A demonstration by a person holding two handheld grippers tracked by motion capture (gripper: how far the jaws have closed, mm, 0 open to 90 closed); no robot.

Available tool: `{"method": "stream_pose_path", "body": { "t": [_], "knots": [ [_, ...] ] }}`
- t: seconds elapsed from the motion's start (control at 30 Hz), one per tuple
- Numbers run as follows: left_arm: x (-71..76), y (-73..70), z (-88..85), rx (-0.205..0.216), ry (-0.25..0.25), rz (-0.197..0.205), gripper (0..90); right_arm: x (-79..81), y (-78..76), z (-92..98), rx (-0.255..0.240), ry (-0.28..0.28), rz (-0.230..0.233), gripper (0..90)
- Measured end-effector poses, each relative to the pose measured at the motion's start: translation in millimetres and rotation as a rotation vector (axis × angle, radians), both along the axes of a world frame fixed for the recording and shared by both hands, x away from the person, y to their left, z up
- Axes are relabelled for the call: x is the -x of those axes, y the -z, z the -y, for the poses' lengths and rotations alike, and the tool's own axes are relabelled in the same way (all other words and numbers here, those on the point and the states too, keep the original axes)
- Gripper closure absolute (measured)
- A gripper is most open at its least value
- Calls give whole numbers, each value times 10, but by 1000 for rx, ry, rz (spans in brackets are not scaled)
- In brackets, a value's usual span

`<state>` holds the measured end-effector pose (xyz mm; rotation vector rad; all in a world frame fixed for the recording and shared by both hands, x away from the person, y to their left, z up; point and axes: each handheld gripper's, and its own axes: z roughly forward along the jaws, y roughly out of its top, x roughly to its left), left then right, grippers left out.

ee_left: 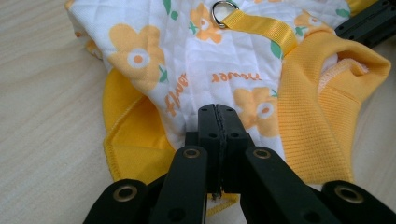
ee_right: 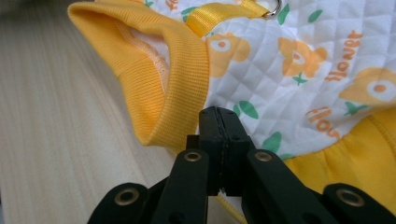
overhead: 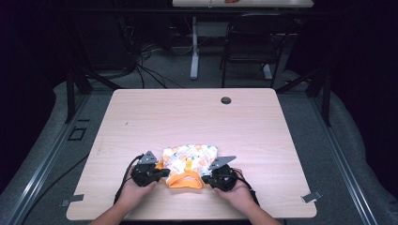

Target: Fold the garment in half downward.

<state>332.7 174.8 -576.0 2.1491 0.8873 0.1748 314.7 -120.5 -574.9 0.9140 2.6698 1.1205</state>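
Lying: small quilted white garment (overhead: pixel 190 158) with orange flower print and ribbed yellow collar, on pale wood-grain table (overhead: pixel 197 117), near its front edge.
Left gripper (overhead: pixel 162 172): jaws clamped on garment's left edge.
Right gripper (overhead: pixel 205 178): jaws pinched on its right edge.
Strap: yellow webbing (ee_left: pixel 261 25) with metal D-ring (ee_left: pixel 224 11).

The word "flower" is printed in orange script, repeated among the orange blossoms, on the white quilted pet garment (ee_right: pixel 289 60) lying on the wooden table (overhead: pixel 263 126).

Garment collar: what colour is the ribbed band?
Yellow-orange rib knit collar, clearest in the right gripper view.
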Motion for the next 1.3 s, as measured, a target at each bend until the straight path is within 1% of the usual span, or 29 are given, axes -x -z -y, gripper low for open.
{"method": "stream_pose_path", "body": {
  "t": [0.03, 0.07, 0.17, 0.23, 0.27, 0.3, 0.33, 0.37, 0.4, 0.47, 0.57, 0.63, 0.67, 0.7, 0.73, 0.77, 0.8, 0.83, 0.87, 0.9, 0.93, 0.97, 1.0, 1.03, 1.1, 1.13, 1.17, 1.23, 1.3],
  "knots": [
    [-12, 3, 8, 2, -5, 6, 899, -20, 5, -10, -7, 11, 0, 894],
    [-32, -4, 8, -11, 0, 9, 899, -32, 4, -11, -7, 16, -5, 894],
    [-88, 5, 15, 1, -17, 2, 899, -84, 9, -11, -19, 28, -19, 896],
    [-135, 5, 21, -1, -23, 6, 900, -116, 18, -7, -32, 34, -23, 898],
    [-168, -1, 23, -12, -23, 10, 900, -128, 21, -4, -32, 32, -17, 899],
    [-182, 0, 31, -13, -33, 11, 900, -147, 15, -9, -24, 32, -14, 899],
    [-208, -5, 34, -18, -32, 9, 900, -160, 15, -15, -23, 36, -10, 899],
    [-228, -3, 42, -18, -42, 14, 900, -181, 11, -21, -16, 39, -7, 899],
    [-250, 0, 40, -12, -48, 9, 900, -202, 4, -28, -9, 43, -10, 899],
    [-296, 6, 30, 6, -62, -7, 900, -258, 2, -39, -2, 51, 1, 899],
    [-358, -8, 46, -13, -70, -6, 900, -336, -1, -39, -7, 68, -13, 899],
    [-399, -16, 63, -25, -74, -2, 900, -382, -4, -49, 2, 85, -4, 899],
    [-422, -10, 62, -20, -75, 2, 900, -408, -5, -51, 1, 88, -5, 899],
    [-441, -3, 60, -22, -74, 18, 900, -433, -6, -49, 1, 96, -9, 899],
    [-459, 1, 58, -19, -76, 22, 900, -463, -6, -45, 0, 97, -11, 899],
    [-475, 2, 63, -10, -88, 13, 900, -489, -4, -44, -6, 101, -17, 899],
    [-499, -5, 55, -11, -83, -1, 900, -515, -6, -43, -4, 107, -21, 899],
    [-516, -5, 55, -8, -86, -5, 900, -541, -9, -41, -4, 113, -25, 899],
    [-534, -5, 58, -7, -91, -5, 900, -569, -10, -39, -8, 112, -31, 899],
    [-547, -4, 59, -7, -96, -6, 900, -592, -5, -36, -10, 124, -29, 899],
    [-559, -1, 57, -3, -99, -6, 900, -613, -1, -33, -24, 132, -38, 900],
    [-570, 3, 56, 2, -105, -5, 900, -634, 3, -25, -28, 138, -44, 900],
    [-584, 2, 47, 0, -100, -5, 900, -655, 5, -16, -34, 140, -51, 900],
    [-594, 8, 48, 7, -114, -5, 900, -672, 8, -9, -35, 145, -51, 900],
    [-610, 7, 40, 8, -112, -9, 900, -692, 10, -6, -41, 152, -52, 900],
    [-619, 8, 46, 5, -120, -5, 900, -699, 12, -4, -40, 158, -49, 900],
    [-633, -5, 50, -4, -113, -13, 900, -704, 17, -4, -48, 161, -45, 900],
    [-651, -19, 61, -21, -111, -14, 900, -701, 14, -4, -42, 164, -45, 900],
    [-655, -21, 69, -22, -119, -13, 900, -693, 13, -7, -37, 166, -39, 900]
  ]
}}
